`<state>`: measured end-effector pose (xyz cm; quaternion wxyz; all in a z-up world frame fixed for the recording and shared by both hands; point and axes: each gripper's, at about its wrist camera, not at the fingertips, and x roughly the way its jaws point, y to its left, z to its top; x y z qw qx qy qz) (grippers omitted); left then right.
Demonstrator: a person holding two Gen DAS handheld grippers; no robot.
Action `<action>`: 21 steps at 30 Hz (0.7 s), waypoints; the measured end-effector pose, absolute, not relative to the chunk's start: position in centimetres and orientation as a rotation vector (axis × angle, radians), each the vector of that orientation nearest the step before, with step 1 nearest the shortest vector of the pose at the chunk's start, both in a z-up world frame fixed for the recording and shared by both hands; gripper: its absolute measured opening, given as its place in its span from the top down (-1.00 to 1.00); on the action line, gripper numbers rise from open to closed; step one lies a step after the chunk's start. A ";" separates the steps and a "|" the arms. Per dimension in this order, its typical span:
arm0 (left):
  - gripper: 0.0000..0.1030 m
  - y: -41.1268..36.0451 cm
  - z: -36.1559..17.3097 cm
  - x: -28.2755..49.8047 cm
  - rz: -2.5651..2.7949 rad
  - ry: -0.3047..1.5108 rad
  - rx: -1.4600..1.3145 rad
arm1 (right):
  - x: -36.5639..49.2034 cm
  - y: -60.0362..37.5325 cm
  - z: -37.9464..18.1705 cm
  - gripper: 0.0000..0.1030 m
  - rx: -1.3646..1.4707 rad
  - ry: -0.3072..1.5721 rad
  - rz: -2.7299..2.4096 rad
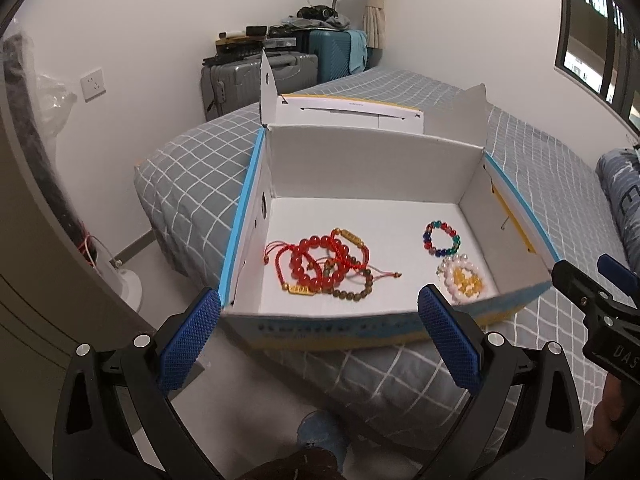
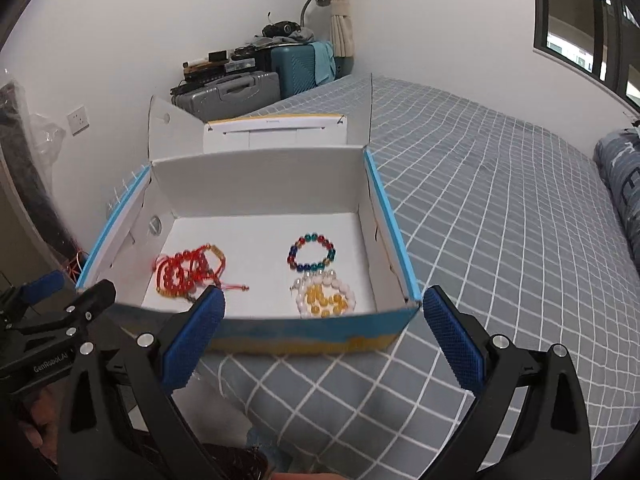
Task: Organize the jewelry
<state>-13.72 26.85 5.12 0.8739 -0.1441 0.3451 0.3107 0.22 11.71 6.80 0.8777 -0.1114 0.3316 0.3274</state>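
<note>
White letters "DAS" on the black body of the right tool [image 1: 612, 354], "GenRobotAI" partly legible on the left tool [image 2: 50, 366], small print on the box flap [image 1: 356, 101] too blurred to read

Each hand-held gripper [image 1: 320, 320]: black frame, blue textured pads [image 1: 188, 344], silver screws

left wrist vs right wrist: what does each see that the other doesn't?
Left wrist only: a white fan base on the floor, and the right gripper at the edge.

Right wrist only: the left gripper at the edge.

Both: the open white cardboard box on the grey checked bed, holding a tangled red bead pile, a multicoloured bead bracelet and a white-and-yellow bead bracelet.
</note>
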 end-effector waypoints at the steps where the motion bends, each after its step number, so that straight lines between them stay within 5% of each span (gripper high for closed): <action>1: -0.89 26.7 5.0 -13.8 0.647 0.723 -0.298 | 0.1 11.6 6.5 -0.85 -0.238 0.694 0.681; 21: -0.89 26.1 4.3 -13.5 0.662 0.742 -0.268 | 0.1 11.7 4.9 -0.85 -0.266 0.710 0.660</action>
